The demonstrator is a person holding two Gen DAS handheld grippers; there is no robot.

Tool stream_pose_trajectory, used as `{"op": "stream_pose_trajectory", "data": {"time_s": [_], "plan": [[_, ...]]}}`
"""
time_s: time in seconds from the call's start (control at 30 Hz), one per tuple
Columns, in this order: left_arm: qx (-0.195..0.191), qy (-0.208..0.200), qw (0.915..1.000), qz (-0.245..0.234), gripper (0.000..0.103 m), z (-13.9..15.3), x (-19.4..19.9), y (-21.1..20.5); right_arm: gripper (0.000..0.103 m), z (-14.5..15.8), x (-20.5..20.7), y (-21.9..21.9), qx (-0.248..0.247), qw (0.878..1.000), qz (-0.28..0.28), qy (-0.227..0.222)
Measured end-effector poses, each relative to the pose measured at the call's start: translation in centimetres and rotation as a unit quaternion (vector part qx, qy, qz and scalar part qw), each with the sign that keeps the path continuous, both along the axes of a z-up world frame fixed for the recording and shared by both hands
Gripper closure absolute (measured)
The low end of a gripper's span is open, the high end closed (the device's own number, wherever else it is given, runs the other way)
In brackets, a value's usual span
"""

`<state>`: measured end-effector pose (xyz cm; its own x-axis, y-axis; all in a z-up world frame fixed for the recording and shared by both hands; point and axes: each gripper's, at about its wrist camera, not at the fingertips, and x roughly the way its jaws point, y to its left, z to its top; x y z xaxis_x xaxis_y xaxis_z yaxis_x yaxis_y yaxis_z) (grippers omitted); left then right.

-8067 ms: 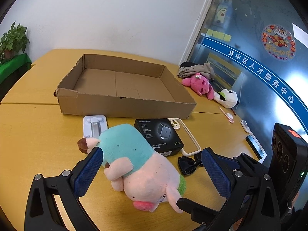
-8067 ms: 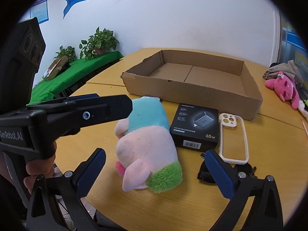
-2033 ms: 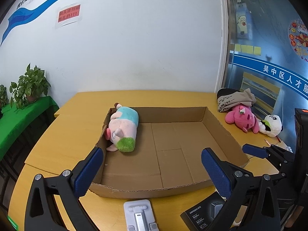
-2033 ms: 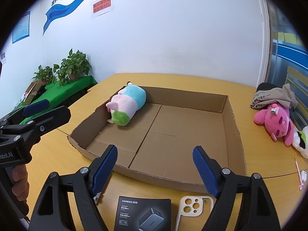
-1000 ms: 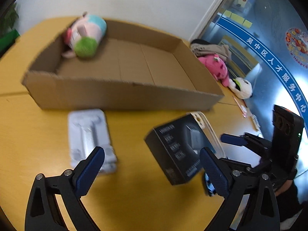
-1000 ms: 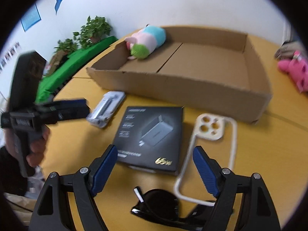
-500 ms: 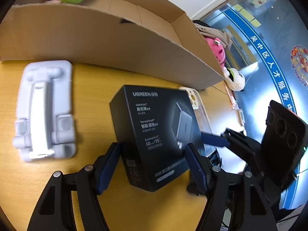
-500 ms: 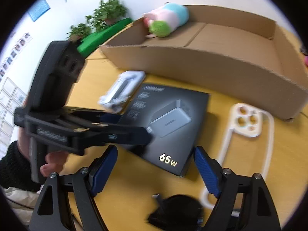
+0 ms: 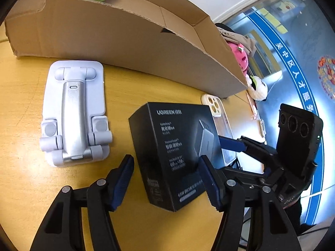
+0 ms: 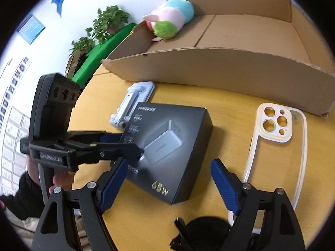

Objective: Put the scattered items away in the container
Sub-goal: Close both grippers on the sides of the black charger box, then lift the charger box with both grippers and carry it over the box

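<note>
a wide, shallow cardboard box (image 10: pixel 240 67) lies on a yellow wooden table (image 9: pixel 25 179), with a pastel plush pig (image 10: pixel 169 21) already lying in the box's far left corner. just in front of the box's near wall lies a black charger box (image 9: pixel 173 146), the item in hand. the left gripper (image 9: pixel 165 179) straddles the charger box and its jaws are closing; the right pad looks pressed on the charger box's right side, while the left pad appears to stand just clear of the other side. the right gripper (image 10: pixel 169 186) hovers over the near corner of the charger box, jaws closing too, pads not yet touching it. to grip well, the left pads should probably meet flat on opposite sides, low enough that the smooth carton cannot tip or slip, then lift clear of the box's near wall. left of the charger box lies a white folded phone stand (image 9: pixel 73 113); right of it a clear phone case (image 10: pixel 276 144); nearer than it, dark sunglasses (image 10: pixel 205 234). the two grippers crowd each other here.
</note>
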<state>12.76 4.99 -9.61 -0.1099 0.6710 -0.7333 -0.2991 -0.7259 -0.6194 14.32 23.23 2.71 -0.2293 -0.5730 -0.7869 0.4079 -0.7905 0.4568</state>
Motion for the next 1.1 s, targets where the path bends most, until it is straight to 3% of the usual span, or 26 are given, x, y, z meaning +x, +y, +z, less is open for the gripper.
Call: {"op": "stream_pose_trajectory", "data": {"time_s": [0.07, 0.27, 0.53, 0.73, 0.93, 1.1], "plan": [[0.001, 0.004, 1.0000, 0.003, 0.034, -0.1, 0.1, 0.0, 0.033, -0.4, -0.4, -0.1, 0.002, 1.000, -0.004, -0.007], [0.023, -0.009, 0.9996, 0.016, 0.042, -0.6, 0.2, -0.6, 0.035, -2.1, -0.9, 1.2, -0.058, 0.997, -0.023, -0.054], [0.003, 0.009, 0.9999, 0.004, 0.045, 0.1, 0.7, -0.2, 0.042, -1.6, 0.1, 1.1, -0.042, 0.998, -0.027, -0.040], [0.026, -0.008, 0.9996, -0.001, 0.048, -0.3, 0.1, -0.8, 0.052, -1.4, 0.1, 2.3, -0.059, 0.997, -0.023, -0.044], [0.033, -0.033, 0.9989, 0.003, 0.048, -0.7, -0.3, -1.0, 0.053, -1.3, 0.0, 2.2, -0.046, 0.998, -0.014, -0.042], [0.014, -0.024, 0.9996, 0.011, 0.048, -0.3, 0.2, -0.7, 0.054, -1.0, 0.2, 1.5, -0.034, 0.999, -0.017, -0.024]]}}
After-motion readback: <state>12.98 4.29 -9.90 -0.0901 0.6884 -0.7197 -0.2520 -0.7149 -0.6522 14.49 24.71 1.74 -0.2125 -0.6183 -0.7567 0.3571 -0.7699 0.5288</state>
